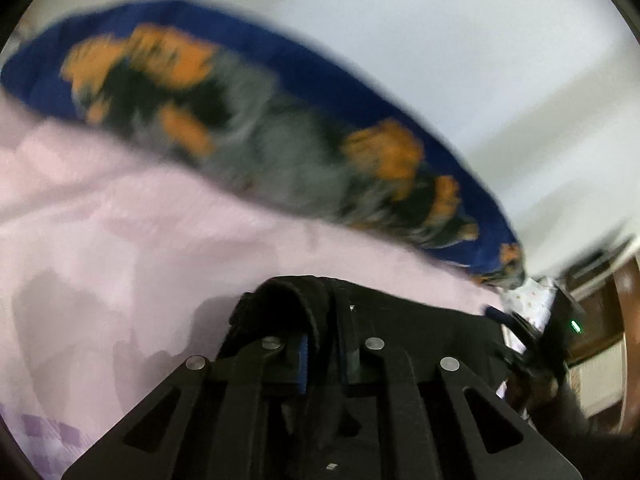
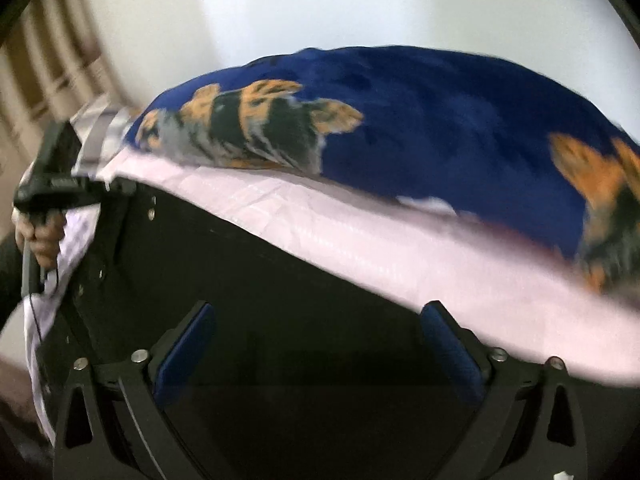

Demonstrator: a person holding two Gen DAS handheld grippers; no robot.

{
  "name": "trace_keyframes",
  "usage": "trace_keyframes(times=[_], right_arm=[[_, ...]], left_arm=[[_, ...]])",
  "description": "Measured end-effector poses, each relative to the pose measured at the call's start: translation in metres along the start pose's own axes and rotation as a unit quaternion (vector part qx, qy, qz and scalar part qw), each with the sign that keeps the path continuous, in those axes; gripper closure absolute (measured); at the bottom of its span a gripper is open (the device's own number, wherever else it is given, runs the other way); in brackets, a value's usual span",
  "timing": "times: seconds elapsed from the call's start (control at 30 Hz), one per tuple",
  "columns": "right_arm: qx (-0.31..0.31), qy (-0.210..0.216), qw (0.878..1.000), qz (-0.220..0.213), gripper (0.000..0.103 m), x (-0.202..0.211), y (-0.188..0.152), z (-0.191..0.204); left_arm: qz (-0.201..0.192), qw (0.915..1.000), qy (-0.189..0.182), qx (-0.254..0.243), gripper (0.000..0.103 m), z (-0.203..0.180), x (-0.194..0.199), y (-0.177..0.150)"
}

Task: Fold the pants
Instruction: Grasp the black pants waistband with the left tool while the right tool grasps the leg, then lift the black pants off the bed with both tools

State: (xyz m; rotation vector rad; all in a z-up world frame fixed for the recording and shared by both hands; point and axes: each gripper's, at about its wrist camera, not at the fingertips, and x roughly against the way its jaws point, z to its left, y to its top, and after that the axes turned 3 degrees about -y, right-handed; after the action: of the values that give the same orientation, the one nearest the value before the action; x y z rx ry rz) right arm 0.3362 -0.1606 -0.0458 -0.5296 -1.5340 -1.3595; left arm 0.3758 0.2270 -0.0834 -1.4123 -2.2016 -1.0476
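Note:
Black pants [image 2: 248,280] lie spread on a pale pink bedsheet [image 2: 360,240]. In the left wrist view my left gripper [image 1: 320,344] is shut on a fold of the black pants [image 1: 288,300], which bunches up between the fingers. In the right wrist view my right gripper [image 2: 320,344] is open, its blue-padded fingers [image 2: 188,344] wide apart just over the black pants, holding nothing. The left gripper [image 2: 60,184] and the hand holding it show at the far left of the right wrist view, at the pants' edge.
A blue blanket with an orange and grey tiger print [image 1: 260,132] lies along the far side of the bed, also in the right wrist view [image 2: 440,128]. Behind it is a white wall [image 1: 440,40]. Wooden furniture [image 1: 624,340] stands at the right.

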Motion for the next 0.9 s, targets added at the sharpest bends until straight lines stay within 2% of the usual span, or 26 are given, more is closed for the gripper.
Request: trace_keyframes(times=[0.1,0.23,0.37,0.5,0.53,0.63,0.7,0.9], right_arm=[[0.044,0.040,0.998,0.027,0.016,-0.015,0.017,-0.007],[0.083,0.107,0.988,0.077,0.020,-0.037,0.035,-0.019],[0.101,0.175,0.971,0.131,0.025,-0.058,0.045,-0.025],[0.118,0.236,0.947,0.181,0.043,-0.075,0.049,-0.024],[0.120,0.247,0.943,0.190,0.045,-0.076,0.048,-0.026],[0.138,0.252,0.934,0.212,0.055,-0.075,0.044,-0.030],[0.136,0.250,0.933,0.220,0.063,-0.072,0.042,-0.037],[0.135,0.196,0.943,0.232,0.078,-0.061,0.031,-0.066]], left_arm=[[-0.026,0.9986,-0.032,-0.033,0.095,-0.018,0.018,-0.006],[-0.047,0.9959,-0.058,-0.050,0.095,-0.029,0.037,-0.011],[-0.067,0.9938,-0.075,-0.046,0.095,-0.032,0.053,-0.016],[-0.079,0.9928,-0.076,-0.048,0.095,-0.040,0.062,-0.019],[-0.080,0.9931,-0.074,-0.045,0.095,-0.040,0.064,-0.019],[-0.079,0.9939,-0.064,-0.043,0.095,-0.041,0.061,-0.019],[-0.078,0.9945,-0.057,-0.039,0.095,-0.040,0.060,-0.019],[-0.075,0.9957,-0.041,-0.037,0.095,-0.038,0.055,-0.017]])
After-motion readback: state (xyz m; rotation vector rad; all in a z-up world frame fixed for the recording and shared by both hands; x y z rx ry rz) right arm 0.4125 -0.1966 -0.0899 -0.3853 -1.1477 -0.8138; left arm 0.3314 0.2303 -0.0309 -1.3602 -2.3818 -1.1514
